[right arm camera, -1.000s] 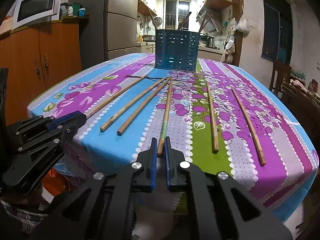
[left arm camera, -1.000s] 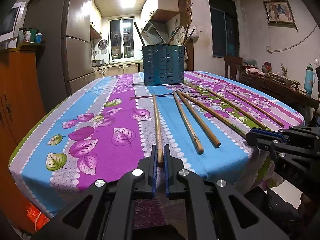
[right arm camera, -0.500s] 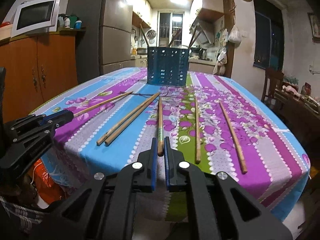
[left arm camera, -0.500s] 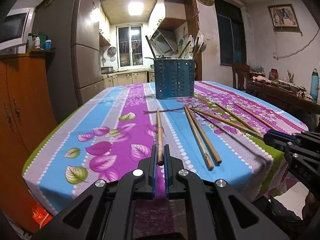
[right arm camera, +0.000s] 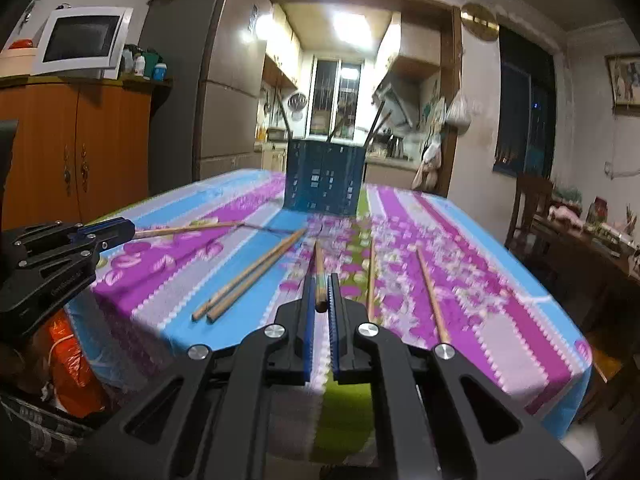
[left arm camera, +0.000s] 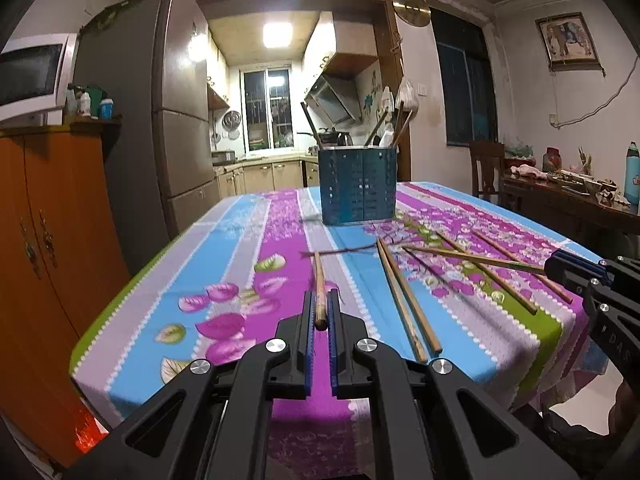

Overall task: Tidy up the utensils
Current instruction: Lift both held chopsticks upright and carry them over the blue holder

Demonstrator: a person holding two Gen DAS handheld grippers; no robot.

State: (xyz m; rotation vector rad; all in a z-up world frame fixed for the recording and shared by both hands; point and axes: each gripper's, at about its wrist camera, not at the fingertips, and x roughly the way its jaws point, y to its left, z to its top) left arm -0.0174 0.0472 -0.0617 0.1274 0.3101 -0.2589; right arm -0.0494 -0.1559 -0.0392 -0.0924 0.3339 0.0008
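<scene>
Grey fridge (left arm camera: 176, 120), white microwave (right arm camera: 82, 42), orange cabinet (left arm camera: 44, 224), wall picture (left arm camera: 568, 42), wooden chair (right arm camera: 530, 208)

The left hand-held gripper (left arm camera: 320, 312) is built of matte black plastic: two angular, tapering arms with triangular cut-outs run forward into slim upright fingers. The inner face of each finger carries a blue ribbed pad (left arm camera: 307, 344). Round silver screw heads (left arm camera: 277, 346) sit on top of the arms, two on each side. The right hand-held gripper (right arm camera: 320, 294) has the same make, with black arms, blue toothed pads and four silver screws (right arm camera: 275, 331). Seen from the side in the left wrist view, its black body bears faint raised lettering, and its finger shows a blue edge at the tip.
</scene>
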